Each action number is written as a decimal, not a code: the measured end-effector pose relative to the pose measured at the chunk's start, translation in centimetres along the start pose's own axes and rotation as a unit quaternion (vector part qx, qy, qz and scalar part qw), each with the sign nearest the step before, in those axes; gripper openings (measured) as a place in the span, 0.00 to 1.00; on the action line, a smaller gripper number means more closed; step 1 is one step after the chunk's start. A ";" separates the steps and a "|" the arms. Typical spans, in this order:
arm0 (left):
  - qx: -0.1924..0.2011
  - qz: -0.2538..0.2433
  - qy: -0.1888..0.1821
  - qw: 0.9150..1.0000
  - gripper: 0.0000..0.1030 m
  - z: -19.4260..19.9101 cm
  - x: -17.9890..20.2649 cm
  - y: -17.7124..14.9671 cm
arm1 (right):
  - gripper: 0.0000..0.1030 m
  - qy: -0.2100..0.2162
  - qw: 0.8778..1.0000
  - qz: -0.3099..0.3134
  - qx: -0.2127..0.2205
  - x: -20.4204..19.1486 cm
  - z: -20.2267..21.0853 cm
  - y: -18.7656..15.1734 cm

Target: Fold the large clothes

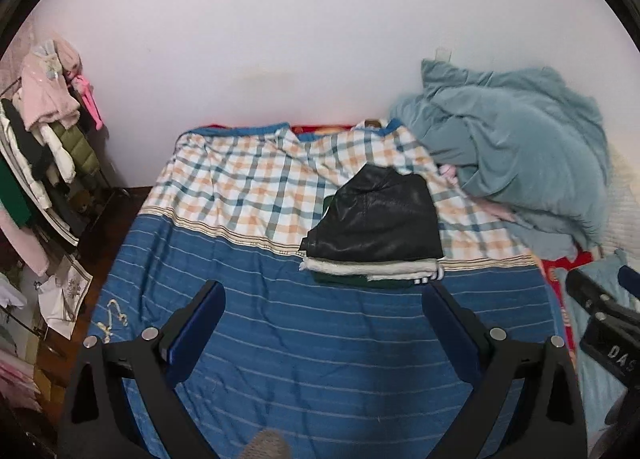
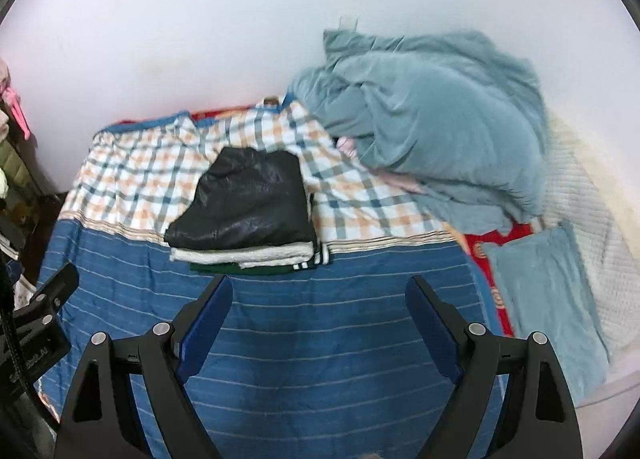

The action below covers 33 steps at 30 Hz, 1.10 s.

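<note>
A stack of folded clothes lies on the bed. A black leather-look garment [image 1: 380,215] [image 2: 248,203] is on top, over a white fuzzy one [image 1: 372,267] [image 2: 244,255] and a dark green one [image 1: 360,279] [image 2: 240,269]. My left gripper [image 1: 324,291] is open and empty, hovering over the blue striped sheet [image 1: 280,339] just in front of the stack. My right gripper [image 2: 320,287] is open and empty, in front of the stack and a little to its right. The right gripper's body shows at the left wrist view's right edge [image 1: 600,311].
A crumpled grey-blue blanket [image 1: 516,155] [image 2: 432,131] is heaped at the bed's back right against the white wall. A grey-blue pillow [image 2: 548,307] lies at the right. A clothes rack [image 1: 44,131] with hanging garments stands left of the bed. The plaid sheet part [image 1: 240,187] lies behind the stack.
</note>
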State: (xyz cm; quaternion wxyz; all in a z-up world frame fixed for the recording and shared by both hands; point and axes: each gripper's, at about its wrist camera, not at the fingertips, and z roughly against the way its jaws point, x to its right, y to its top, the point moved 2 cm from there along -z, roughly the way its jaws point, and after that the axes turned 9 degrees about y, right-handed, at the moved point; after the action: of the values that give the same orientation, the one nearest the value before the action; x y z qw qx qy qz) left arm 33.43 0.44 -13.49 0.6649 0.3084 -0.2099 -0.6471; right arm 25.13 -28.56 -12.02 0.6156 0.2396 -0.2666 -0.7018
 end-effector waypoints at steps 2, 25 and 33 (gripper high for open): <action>0.010 0.002 0.007 1.000 0.97 2.9 -0.6 -0.1 | 0.87 0.002 1.000 0.003 0.008 0.1 3.2 -0.5; 0.075 0.016 0.019 0.997 0.97 17.2 -2.0 -2.8 | 0.87 0.041 0.994 0.028 0.093 1.1 24.3 -4.4; 0.077 0.014 0.008 0.997 0.98 17.9 -1.8 -3.3 | 0.87 0.042 0.994 0.029 0.095 2.0 25.4 -4.6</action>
State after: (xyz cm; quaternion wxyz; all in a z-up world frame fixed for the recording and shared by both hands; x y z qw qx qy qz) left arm 18.75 -0.12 -2.63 0.6497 0.3610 -0.2577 -0.6174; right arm 4.60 -28.06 3.78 0.6206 0.3183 -0.3130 -0.6447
